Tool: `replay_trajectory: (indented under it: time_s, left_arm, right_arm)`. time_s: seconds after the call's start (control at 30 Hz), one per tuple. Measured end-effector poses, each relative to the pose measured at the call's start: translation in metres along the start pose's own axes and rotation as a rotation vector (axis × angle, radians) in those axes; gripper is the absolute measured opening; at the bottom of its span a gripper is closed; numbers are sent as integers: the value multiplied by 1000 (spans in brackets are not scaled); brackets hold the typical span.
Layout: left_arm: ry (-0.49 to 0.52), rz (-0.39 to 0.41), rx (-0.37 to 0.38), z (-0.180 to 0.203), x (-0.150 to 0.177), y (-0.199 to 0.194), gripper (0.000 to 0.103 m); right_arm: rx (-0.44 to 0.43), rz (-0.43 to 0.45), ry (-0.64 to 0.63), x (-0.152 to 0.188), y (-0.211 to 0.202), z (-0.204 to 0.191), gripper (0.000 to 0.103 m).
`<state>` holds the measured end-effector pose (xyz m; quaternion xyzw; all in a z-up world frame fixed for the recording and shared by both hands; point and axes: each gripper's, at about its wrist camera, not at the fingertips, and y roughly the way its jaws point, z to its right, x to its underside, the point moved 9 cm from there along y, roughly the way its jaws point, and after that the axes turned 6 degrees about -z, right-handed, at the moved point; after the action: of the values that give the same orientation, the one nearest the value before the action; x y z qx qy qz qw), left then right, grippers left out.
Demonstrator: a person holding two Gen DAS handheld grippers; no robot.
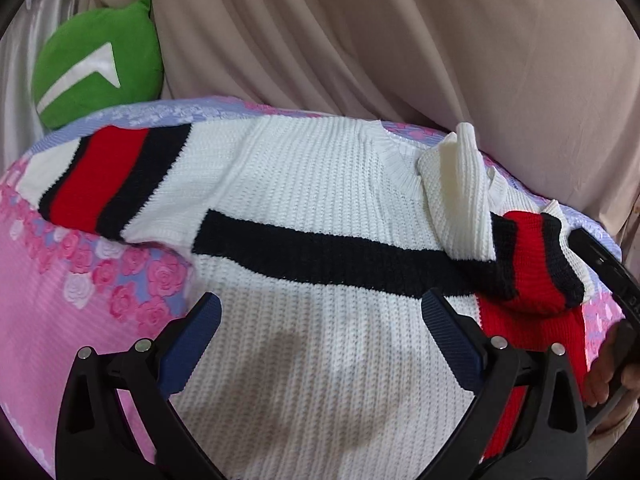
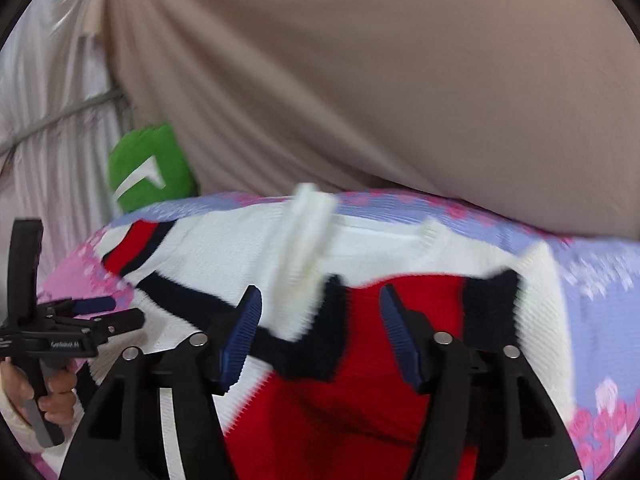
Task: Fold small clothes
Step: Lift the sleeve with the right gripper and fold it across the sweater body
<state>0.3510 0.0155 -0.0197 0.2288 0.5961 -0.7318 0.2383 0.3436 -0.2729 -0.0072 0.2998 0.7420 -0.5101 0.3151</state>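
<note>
A white knit sweater (image 1: pixel 320 184) with a black band and red-and-black striped sleeves lies flat on a pink and lilac floral bedspread (image 1: pixel 60 280). Its left sleeve (image 1: pixel 100 176) is spread out. Its right sleeve (image 1: pixel 532 264) is folded in over the body, with its white cuff (image 1: pixel 460 184) standing up. My left gripper (image 1: pixel 320 316) is open and empty above the sweater's lower body. My right gripper (image 2: pixel 320 320) is open and empty just above the folded red sleeve (image 2: pixel 400 312). The left gripper also shows at the left edge of the right wrist view (image 2: pixel 92 312).
A green cushion (image 1: pixel 96 68) with a white mark sits behind the bed at the left. A beige curtain (image 1: pixel 400 40) hangs behind the bed. The bedspread (image 2: pixel 600 300) extends to the right of the sweater.
</note>
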Motion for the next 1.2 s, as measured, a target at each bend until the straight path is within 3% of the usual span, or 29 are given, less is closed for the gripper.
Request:
replay_trajectory:
  time_s: [0.13, 0.23, 0.43, 0.5, 0.6, 0.67, 0.77, 0.87, 1.0, 1.1, 1.2]
  left_arm:
    - [-55, -48, 59, 6, 3, 15, 98]
    - [-54, -34, 37, 7, 6, 15, 98]
    - [-35, 29, -67, -15, 10, -5, 98]
    - [-61, 45, -96, -31, 10, -12, 98]
    - [-84, 53, -122, -52, 11, -18, 98]
    - [-87, 50, -139, -62, 11, -17, 98]
    - [-92, 20, -118, -63, 11, -7, 98]
    - [-82, -32, -57, -51, 13, 10, 98]
    - [-131, -116, -30, -48, 11, 40, 98]
    - [-164, -91, -49, -50, 5, 43, 97]
    - [-191, -60, -73, -51, -1, 40, 89]
  right_arm:
    - [-62, -56, 149, 6, 8, 25, 63]
    - [-144, -92, 140, 0, 30, 1, 63]
    - [-297, -233, 176, -14, 121, -73, 68]
    - [-422, -285, 56, -12, 127, -132, 68]
    - [-562, -225, -175, -10, 94, -194, 53]
    - [-522, -163, -171, -16, 79, -185, 56]
    - [-420, -92, -33, -26, 55, -126, 59]
    - [-210, -26, 121, -17, 22, -40, 62]
    - [70, -5, 246, 15, -19, 52, 66]
    - [137, -20, 337, 33, -26, 92, 71]
    - [166, -77, 355, 41, -8, 98, 71]
